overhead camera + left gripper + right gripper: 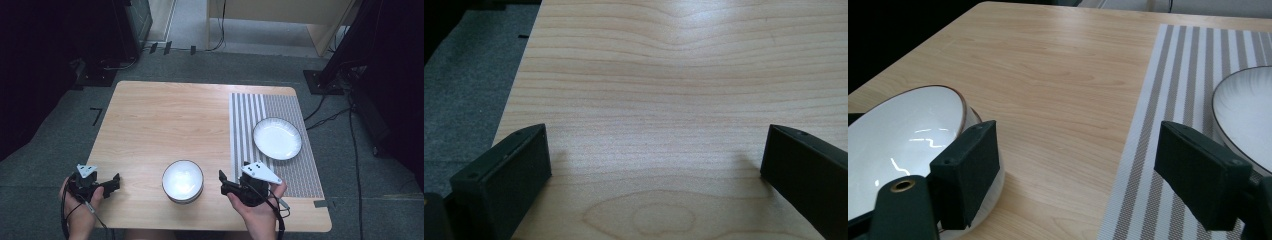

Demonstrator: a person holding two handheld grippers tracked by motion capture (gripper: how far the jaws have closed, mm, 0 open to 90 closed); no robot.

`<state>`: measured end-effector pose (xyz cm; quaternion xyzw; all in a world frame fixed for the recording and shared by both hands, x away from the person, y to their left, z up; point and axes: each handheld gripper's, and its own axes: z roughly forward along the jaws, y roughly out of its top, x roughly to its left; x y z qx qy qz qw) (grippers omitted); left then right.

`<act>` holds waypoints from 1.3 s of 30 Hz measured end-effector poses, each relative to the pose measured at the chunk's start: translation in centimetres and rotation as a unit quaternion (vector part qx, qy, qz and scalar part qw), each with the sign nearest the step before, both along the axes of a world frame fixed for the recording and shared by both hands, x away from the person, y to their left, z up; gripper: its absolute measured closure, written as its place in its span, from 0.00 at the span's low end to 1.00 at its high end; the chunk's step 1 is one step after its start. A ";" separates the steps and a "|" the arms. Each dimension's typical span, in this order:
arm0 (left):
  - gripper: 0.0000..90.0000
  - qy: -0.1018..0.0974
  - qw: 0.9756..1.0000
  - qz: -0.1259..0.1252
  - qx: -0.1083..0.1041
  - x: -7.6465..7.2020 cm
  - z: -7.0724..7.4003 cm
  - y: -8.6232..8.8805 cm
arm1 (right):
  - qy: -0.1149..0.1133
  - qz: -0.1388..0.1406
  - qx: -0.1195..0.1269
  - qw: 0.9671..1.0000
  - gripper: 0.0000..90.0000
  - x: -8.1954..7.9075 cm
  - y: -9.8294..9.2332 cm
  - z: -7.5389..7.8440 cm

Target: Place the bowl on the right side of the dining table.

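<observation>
A white bowl [182, 181] with a dark rim stands near the front edge of the wooden table [165, 125]; its rim also rises at the left of the right gripper view [908, 135]. A white plate [277, 138] lies on the striped placemat [295, 165] at the right, and part of the plate [1248, 115] reaches the right gripper view. My right gripper [224, 181] is open just right of the bowl, holding nothing [1075, 172]. My left gripper [114, 183] rests open at the front left over bare wood [654, 155].
The table's left edge [516, 90] drops to grey carpet. Cables and dark stands sit on the floor beyond the far edge and to the right [330, 107]. Bare wood spans the table's middle and back.
</observation>
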<state>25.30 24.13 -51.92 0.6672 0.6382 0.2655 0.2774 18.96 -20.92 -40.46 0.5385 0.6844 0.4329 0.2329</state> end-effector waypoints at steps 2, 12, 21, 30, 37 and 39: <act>0.00 0.000 1.000 0.000 0.000 0.0 0.0 0.0 | -0.001 0.004 0.002 1.000 0.20 0.1 0.5 0.1; 0.00 0.001 1.000 0.000 0.000 0.0 0.0 0.0 | 0.007 0.018 0.007 1.000 0.20 0.6 2.7 -0.2; 0.00 0.001 1.000 0.000 0.000 0.0 0.0 0.0 | 0.017 0.027 0.007 0.999 0.20 0.9 4.0 -0.7; 0.00 0.001 1.000 0.000 0.000 0.0 0.0 0.0 | 0.028 0.040 0.000 0.999 0.20 1.2 5.6 -1.5; 0.00 0.001 1.000 0.000 0.000 0.0 0.0 0.0 | 0.037 0.045 -0.008 0.998 0.20 1.4 6.8 -2.2; 0.00 0.001 1.000 0.000 0.000 0.0 0.0 0.0 | 0.040 0.046 -0.012 0.998 0.20 1.5 7.4 -2.6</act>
